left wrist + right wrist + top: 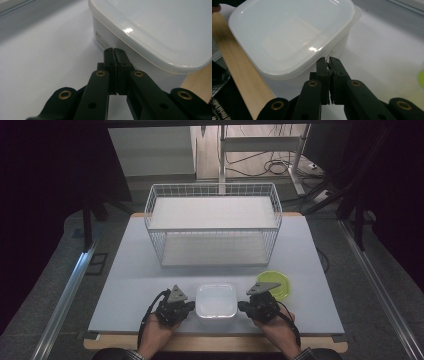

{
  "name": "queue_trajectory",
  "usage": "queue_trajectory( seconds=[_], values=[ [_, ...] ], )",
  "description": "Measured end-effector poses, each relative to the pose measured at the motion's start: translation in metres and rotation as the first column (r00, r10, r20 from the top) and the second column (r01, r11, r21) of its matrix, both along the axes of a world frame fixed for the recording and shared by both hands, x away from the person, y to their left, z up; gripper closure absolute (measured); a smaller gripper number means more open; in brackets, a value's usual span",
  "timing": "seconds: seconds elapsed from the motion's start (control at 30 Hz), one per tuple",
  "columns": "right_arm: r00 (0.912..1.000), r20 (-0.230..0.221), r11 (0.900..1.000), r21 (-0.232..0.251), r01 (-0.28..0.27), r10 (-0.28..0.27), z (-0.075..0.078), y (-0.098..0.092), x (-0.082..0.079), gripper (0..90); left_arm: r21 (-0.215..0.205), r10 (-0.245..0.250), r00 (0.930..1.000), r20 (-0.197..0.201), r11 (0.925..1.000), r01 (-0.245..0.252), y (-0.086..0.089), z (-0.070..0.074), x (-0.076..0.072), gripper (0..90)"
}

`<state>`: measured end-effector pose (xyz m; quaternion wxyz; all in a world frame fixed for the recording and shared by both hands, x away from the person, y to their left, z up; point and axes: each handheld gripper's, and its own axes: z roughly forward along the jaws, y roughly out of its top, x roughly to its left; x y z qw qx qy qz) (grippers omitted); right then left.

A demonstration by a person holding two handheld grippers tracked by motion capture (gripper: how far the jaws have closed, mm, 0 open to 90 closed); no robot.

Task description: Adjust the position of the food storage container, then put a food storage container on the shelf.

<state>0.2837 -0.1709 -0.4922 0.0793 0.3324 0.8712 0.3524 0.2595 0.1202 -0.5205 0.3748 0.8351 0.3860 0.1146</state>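
Container (216, 300), white and lidded, sat at the bench's (130, 285) near edge in the high view, left tool (175, 309) and right tool (261, 306) flanking it, a wire basket (214, 225) beyond. In the left gripper view, closed empty jaws pointed at the container's (155, 32) side wall. The right gripper view showed the same: jaws together, holding nothing, just beside the container (292, 37).

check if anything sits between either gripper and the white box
Nothing visible does. The left gripper and right gripper flank the lidded white box, both shut, tips pointing at its side walls with bare table between. The green dish lies behind the right gripper, off the path.
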Motion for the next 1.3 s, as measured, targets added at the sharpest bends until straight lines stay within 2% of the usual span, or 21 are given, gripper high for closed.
queue_trajectory(
  seconds=[0.13, 0.23, 0.27, 0.3, 0.33, 0.4, 0.43, 0.47, 0.53, 0.57, 0.6, 0.63, 0.67, 0.7, 0.8, 1.1, 1.2, 1.3],
  values=[
    [0.9999, 0.002, 1.0, 0.004, 0.012, -0.012, 0.001, -0.006, 0.003, 85.9, 0.006, -0.014, 0.9999, 0.005, 0.9999, 0.014, -0.003, 0.001, 0.001, 87.0],
    [0.9999, 0.012, 1.0, -0.005, 0.012, -0.012, 0.002, -0.008, 0.003, 83.9, 0.02, -0.01, 0.9998, 0.017, 0.9997, 0.01, 0.0, 0.003, 0.0, 76.9],
    [0.9991, 0.04, 1.0, -0.008, 0.014, -0.014, 0.005, -0.012, 0.002, 81.3, 0.042, 0.005, 0.9991, 0.043, 0.9991, -0.006, 0.006, 0.006, -0.001, 71.1],
    [0.9991, 0.04, 1.0, -0.008, 0.014, -0.014, 0.005, -0.012, 0.002, 81.3, 0.042, 0.005, 0.9991, 0.043, 0.9991, -0.006, 0.006, 0.006, -0.001, 66.2],
    [0.9967, 0.077, 0.999, -0.021, 0.027, -0.025, 0.009, -0.016, 0.001, 77.8, 0.034, 0.013, 0.9981, 0.06, 0.9993, -0.015, 0.012, 0.009, -0.002, 58.4],
    [0.9956, 0.09, 1.0, -0.001, 0.028, -0.027, 0.011, -0.02, 0.001, 72.5, 0.033, 0.014, 0.9973, 0.071, 0.9993, -0.016, 0.014, 0.01, -0.003, 47.9],
    [0.9956, 0.09, 1.0, -0.001, 0.028, -0.027, 0.011, -0.02, 0.001, 72.5, 0.035, 0.015, 0.9966, 0.081, 0.9992, -0.017, 0.016, 0.011, -0.005, 47.9],
    [0.9949, 0.098, 1.0, 0.009, 0.026, -0.026, 0.013, -0.022, 0.0, 69.7, 0.033, 0.012, 0.9956, 0.093, 0.9994, -0.015, 0.019, 0.013, -0.008, 43.2],
    [0.9926, 0.12, 1.0, 0.014, 0.015, -0.016, 0.014, -0.025, -0.003, 58.5, 0.02, -0.003, 0.9951, 0.099, 0.9998, 0.001, 0.023, 0.014, -0.013, 31.4],
    [0.9926, 0.12, 1.0, 0.014, 0.015, -0.016, 0.014, -0.025, -0.003, 58.5, 0.02, -0.003, 0.9951, 0.099, 0.9998, 0.001, 0.023, 0.014, -0.013, 29.2],
    [0.9915, 0.129, 1.0, 0.026, 0.006, -0.01, 0.014, -0.026, -0.005, 49.5, 0.013, -0.015, 0.9952, 0.096, 0.9998, 0.013, 0.025, 0.014, -0.017, 24.6],
    [0.9915, 0.129, 1.0, 0.026, 0.006, -0.01, 0.014, -0.026, -0.005, 49.5, 0.013, -0.015, 0.9952, 0.096, 0.9998, 0.013, 0.025, 0.014, -0.017, 19.3],
    [0.9911, 0.133, 0.999, 0.036, -0.002, -0.003, 0.014, -0.027, -0.007, 43.1, 0.013, -0.005, 0.9964, 0.085, 0.9999, 0.004, 0.027, 0.014, -0.02, 10.1],
    [0.9906, 0.137, 0.999, 0.037, -0.004, -0.001, 0.014, -0.027, -0.007, 40.7, 0.01, -0.002, 0.9965, 0.084, 1.0, 0.002, 0.029, 0.014, -0.022, 6.2],
    [0.9894, 0.145, 0.999, 0.042, -0.017, 0.01, 0.014, -0.029, -0.01, 34.3, -0.001, -0.008, 0.9964, 0.085, 1.0, 0.008, 0.035, 0.015, -0.026, 1.6],
    [0.9897, 0.143, 0.998, 0.068, -0.01, 0.0, 0.011, -0.034, -0.012, 26.1, -0.001, 0.007, 0.9933, 0.115, 1.0, -0.007, 0.041, 0.01, -0.026, 0.7],
    [0.9895, 0.145, 0.996, 0.093, -0.011, -0.003, 0.01, -0.034, -0.011, 20.7, 0.025, -0.001, 0.9917, 0.128, 0.9997, -0.002, 0.04, 0.008, -0.025, 1.4],
    [0.9892, 0.146, 0.995, 0.099, -0.016, 0.001, 0.009, -0.033, -0.01, 17.4, 0.024, -0.008, 0.9919, 0.127, 0.9997, 0.005, 0.04, 0.004, -0.022, 1.4]
  ],
)
